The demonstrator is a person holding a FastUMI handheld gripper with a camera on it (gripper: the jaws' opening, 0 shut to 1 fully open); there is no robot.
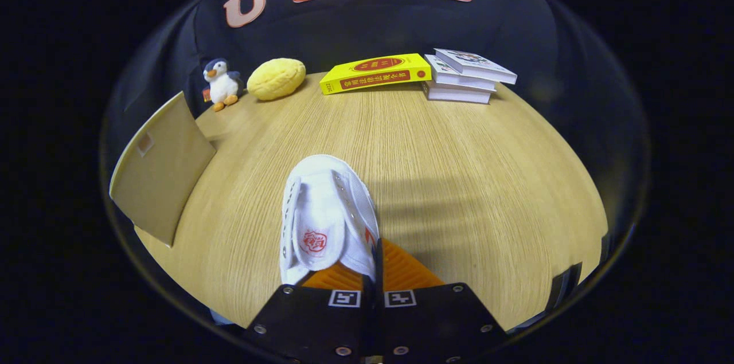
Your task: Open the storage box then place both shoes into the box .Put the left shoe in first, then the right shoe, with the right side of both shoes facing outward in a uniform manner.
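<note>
A white canvas shoe (pixel 325 218) with a red stamp on its tongue points away from me, toe toward the back of the wooden table (pixel 459 180). My gripper (pixel 375 272) is shut on the shoe: both fingers pinch the right side wall of its opening near the heel. The shoe appears lifted a little above the tabletop, casting a shadow to the right. The brown cardboard storage box (pixel 157 175) stands to the left of the shoe, its flat side facing me; whether it is open I cannot tell.
At the back of the table are a penguin plush (pixel 221 84), a yellow sponge-like cushion (pixel 276 78), a yellow book (pixel 375 73) and a stack of white books (pixel 467 76).
</note>
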